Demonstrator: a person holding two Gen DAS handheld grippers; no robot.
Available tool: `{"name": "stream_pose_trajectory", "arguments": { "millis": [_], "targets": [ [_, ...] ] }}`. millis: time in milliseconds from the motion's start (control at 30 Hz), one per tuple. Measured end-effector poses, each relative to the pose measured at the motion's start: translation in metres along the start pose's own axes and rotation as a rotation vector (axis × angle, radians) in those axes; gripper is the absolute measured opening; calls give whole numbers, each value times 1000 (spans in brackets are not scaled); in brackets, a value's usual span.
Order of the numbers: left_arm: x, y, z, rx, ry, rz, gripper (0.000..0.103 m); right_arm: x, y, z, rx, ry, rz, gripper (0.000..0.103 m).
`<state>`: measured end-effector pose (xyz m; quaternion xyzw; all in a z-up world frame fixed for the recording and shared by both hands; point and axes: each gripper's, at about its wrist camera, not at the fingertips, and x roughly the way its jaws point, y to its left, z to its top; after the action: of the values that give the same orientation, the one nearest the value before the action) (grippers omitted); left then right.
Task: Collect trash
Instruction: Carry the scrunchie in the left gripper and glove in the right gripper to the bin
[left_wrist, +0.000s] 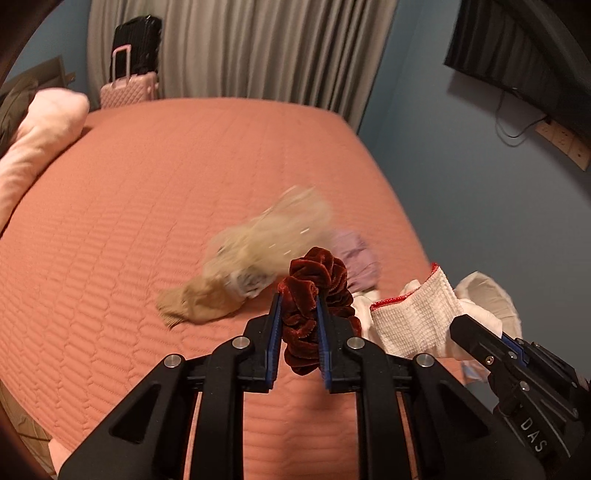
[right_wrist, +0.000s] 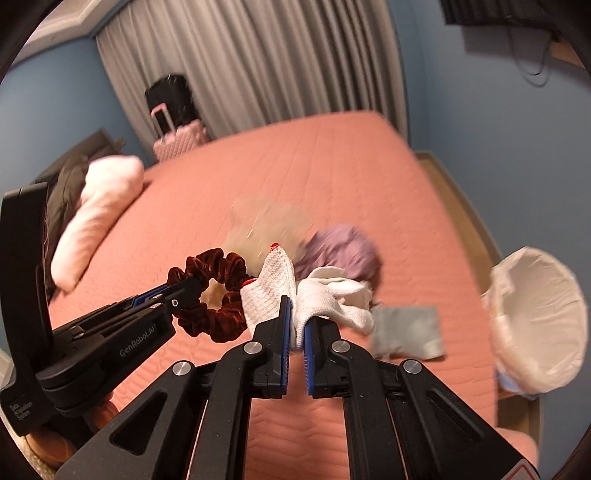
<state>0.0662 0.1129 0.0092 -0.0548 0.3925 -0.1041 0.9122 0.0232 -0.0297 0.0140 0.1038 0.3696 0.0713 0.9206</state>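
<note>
Held: my left gripper (left_wrist: 298, 295) clamps scrunchie (left_wrist: 314, 295); right gripper (right_wrist: 296, 299) pinches white glove (right_wrist: 325, 295). Only the right view shows grey cloth (right_wrist: 406, 328) beside lined bin (right_wrist: 539, 325).

A wide bed (left_wrist: 184, 166) under a quilted salmon-pink cover fills the room's middle, with a pale pink pillow (left_wrist: 40, 136) at its left side and a dark garment beside it. Grey pleated curtains (left_wrist: 258, 48) hang along the far wall. The walls (left_wrist: 443, 166) are blue-grey. In the far corner a black suitcase (left_wrist: 138, 40) stands behind a quilted pink suitcase (left_wrist: 127, 86). A dark television (left_wrist: 517, 59) is mounted on the right wall, above a cable and a row of sockets (left_wrist: 565, 142). A strip of wooden floor (right_wrist: 465, 214) runs along the bed's right side.
</note>
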Motion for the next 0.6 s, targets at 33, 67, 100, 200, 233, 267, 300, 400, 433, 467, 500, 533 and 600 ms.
{"name": "stream_pose_trajectory", "arguments": {
  "millis": [33,67,100,200,233,267,300,400,433,467,500,533,600],
  "targets": [
    [-6,-15,4,21,-14,-13,17,-9,-6,6,8,-17,-3,6],
    [-7,-24,6,38,-23,-20,17,-19,-14,10,14,-36,-10,6],
    [-10,-35,8,53,-33,-28,17,-28,-23,13,20,-56,-21,6],
    [-17,-69,15,93,-56,-64,17,-54,-48,23,36,-101,-53,6],
    [-19,-85,17,111,-61,-78,17,-60,-55,26,40,-112,-63,6],
    [-19,-94,17,123,-64,-84,17,-69,-65,29,46,-126,-78,6],
    [-21,-105,17,137,-68,-94,17,-77,-75,32,53,-140,-92,6],
    [-21,-136,19,174,-72,-131,17,-93,-104,40,80,-163,-131,6],
    [-19,-149,19,190,-71,-146,17,-96,-111,40,86,-168,-142,6],
    [-19,-157,17,200,-69,-154,17,-100,-121,41,95,-173,-158,6],
    [-16,-164,16,214,-65,-164,17,-103,-127,42,100,-176,-168,6],
    [-13,-173,15,226,-63,-171,17,-107,-137,43,108,-181,-182,6],
    [-7,-192,14,252,-56,-184,17,-113,-157,45,125,-188,-206,6]
  ]
}}
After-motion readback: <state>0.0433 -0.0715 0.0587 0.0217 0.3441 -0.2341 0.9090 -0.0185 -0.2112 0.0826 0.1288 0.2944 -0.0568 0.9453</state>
